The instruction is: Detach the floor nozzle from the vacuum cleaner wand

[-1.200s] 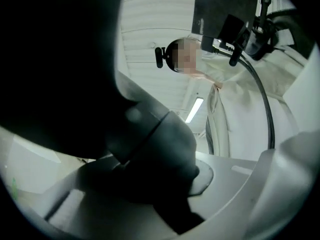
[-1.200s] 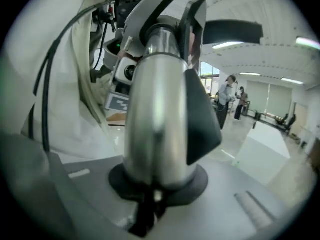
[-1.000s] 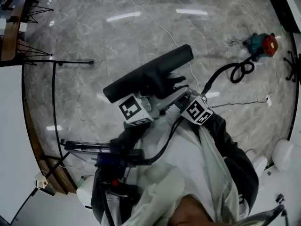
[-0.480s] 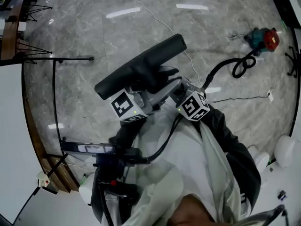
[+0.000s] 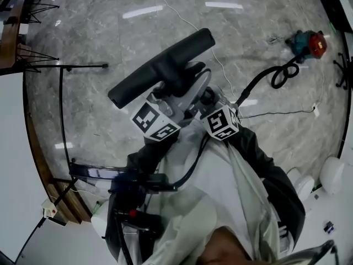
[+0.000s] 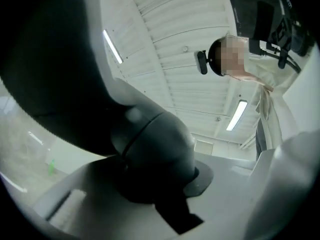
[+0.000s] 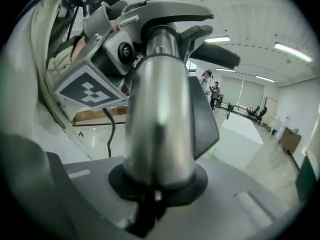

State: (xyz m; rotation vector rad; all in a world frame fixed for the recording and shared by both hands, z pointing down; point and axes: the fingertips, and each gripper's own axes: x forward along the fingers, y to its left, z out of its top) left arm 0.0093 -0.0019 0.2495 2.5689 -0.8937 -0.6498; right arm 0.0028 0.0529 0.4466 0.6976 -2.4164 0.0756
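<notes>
The black floor nozzle (image 5: 160,65) is held up off the floor, its long bar slanting from lower left to upper right in the head view. The silver wand (image 5: 193,90) runs from its neck back toward me. My left gripper (image 5: 168,101) is shut on the nozzle's dark rounded neck (image 6: 150,149), which fills the space between its jaws (image 6: 155,194). My right gripper (image 5: 207,101) is shut on the silver wand tube (image 7: 160,119), close behind the left one. The left gripper's marker cube (image 7: 90,91) shows beside the tube in the right gripper view.
A teal and red vacuum body (image 5: 308,43) lies on the marble floor at the far right, with a black hose (image 5: 276,76) curling toward me. A thin white cable (image 5: 182,18) crosses the floor. Black stands (image 5: 60,68) are at the left, white objects (image 5: 331,175) at the right.
Nozzle, wand and both grippers have shifted a little up and to the left in the head view. Both grips are unchanged.
</notes>
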